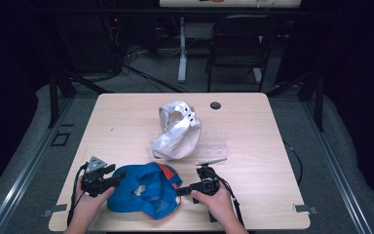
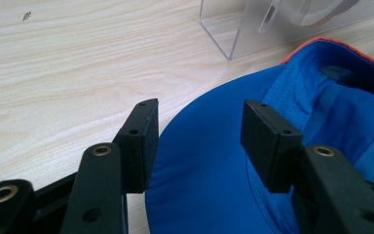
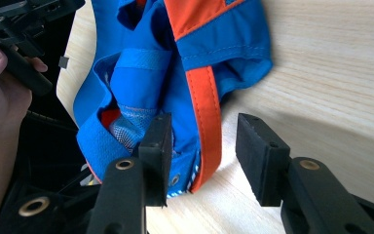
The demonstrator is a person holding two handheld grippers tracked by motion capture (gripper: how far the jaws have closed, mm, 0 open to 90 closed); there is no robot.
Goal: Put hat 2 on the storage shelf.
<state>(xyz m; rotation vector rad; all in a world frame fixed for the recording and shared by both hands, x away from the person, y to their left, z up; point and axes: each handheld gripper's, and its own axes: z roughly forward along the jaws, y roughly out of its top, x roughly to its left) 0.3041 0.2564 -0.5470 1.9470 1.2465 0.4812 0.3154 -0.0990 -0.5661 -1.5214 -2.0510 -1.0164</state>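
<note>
High view: blue cap, orange trim, crumpled fabric, near front edge of pale wood-grain surface; silver-white cap on clear acrylic stand mid-surface. Left gripper at cap's left, right gripper at its right.
Left gripper view: jaws spread over smooth blue brim, not pinching.
Right gripper view: jaws spread, straddling orange strap at cap's edge.

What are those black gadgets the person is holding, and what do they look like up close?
They are hand-held tongs, one per hand. The left tongs and right tongs are black, each ending in two flat rectangular pads bolted to arms with brass-ringed screw holes. A grey three-cornered plate tops the left one, and a black cable trails from it. The forearms look bare, with no sleeves seen.
</note>
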